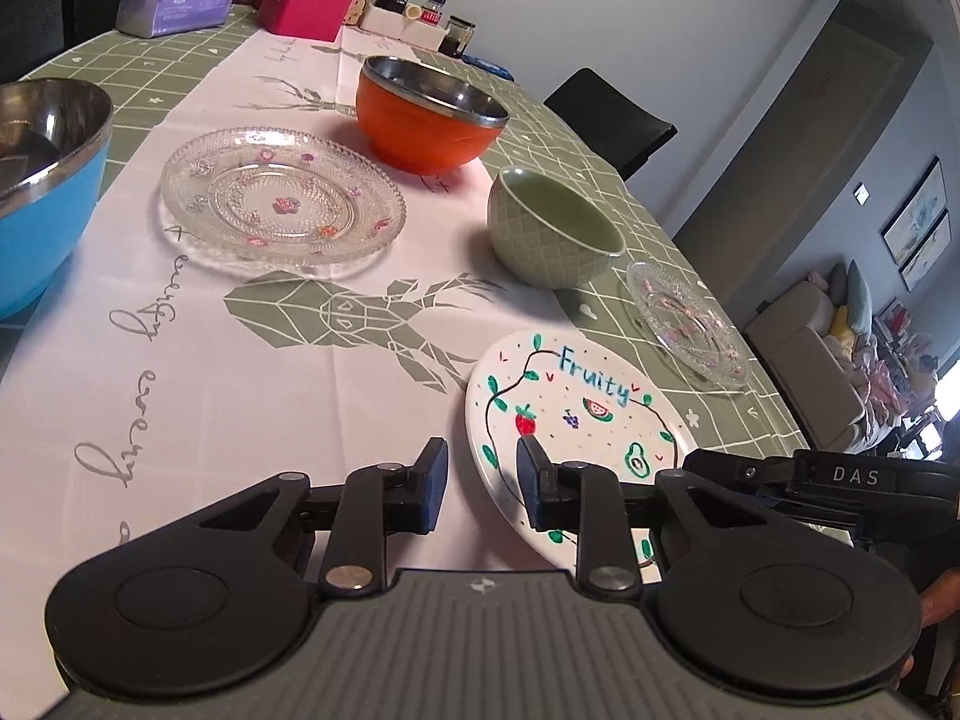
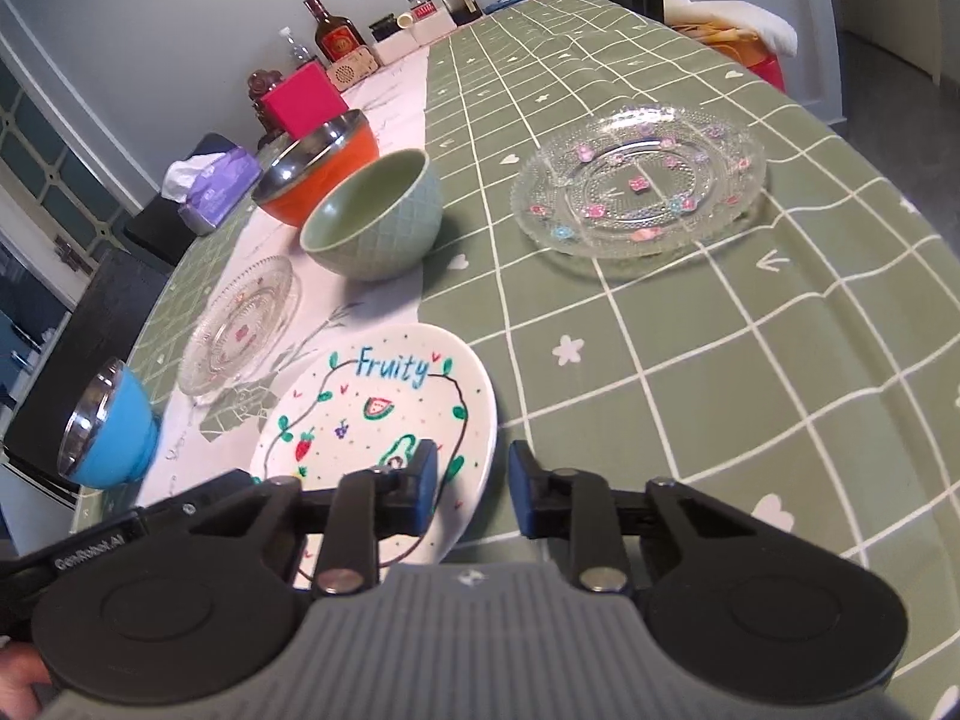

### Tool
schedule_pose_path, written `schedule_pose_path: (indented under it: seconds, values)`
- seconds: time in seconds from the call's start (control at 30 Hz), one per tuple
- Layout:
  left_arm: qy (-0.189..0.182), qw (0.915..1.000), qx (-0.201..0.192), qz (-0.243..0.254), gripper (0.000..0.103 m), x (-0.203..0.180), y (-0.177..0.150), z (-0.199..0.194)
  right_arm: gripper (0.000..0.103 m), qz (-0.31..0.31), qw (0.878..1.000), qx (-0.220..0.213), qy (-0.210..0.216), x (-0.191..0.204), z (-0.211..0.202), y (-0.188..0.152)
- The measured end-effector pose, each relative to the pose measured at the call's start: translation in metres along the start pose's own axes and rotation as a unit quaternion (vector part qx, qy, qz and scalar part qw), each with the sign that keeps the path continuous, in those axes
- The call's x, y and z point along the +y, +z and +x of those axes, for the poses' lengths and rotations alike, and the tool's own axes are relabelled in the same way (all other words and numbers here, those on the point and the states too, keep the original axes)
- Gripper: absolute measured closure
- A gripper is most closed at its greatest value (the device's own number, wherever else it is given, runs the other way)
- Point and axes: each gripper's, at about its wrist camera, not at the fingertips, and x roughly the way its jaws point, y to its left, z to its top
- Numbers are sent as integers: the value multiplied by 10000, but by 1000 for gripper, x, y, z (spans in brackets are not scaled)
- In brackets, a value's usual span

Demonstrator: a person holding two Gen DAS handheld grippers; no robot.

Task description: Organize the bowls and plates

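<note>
The white Fruity plate lies flat on the bench, and each hand-held gripper, left and right, straddles one side of its rim with narrow jaws, though I cannot tell if they pinch it. Just behind the plate sits a green bowl, with an orange bowl farther back. Two glass plates lie near it on either side, and a blue bowl stands beyond one.

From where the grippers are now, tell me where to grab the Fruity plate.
Take the Fruity plate by its thin rim at the near edge, one finger over and one under. It lies flat and shallow, so only the edge offers purchase. The right gripper probably suits its right side.
</note>
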Motion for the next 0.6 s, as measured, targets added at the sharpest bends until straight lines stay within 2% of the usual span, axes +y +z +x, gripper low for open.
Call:
schedule_pose_path:
  seconds: [0.23, 0.6]
  values:
    - [-113, 9999, -33, 74, 89, -1, -1, 4, 90, -33, 10000, -25, -26, 0, 2, 0]
    - [26, 9997, -113, 201, 89, -9, -7, -3, 93, -121, 9999, 9, -28, -1, -3, -4]
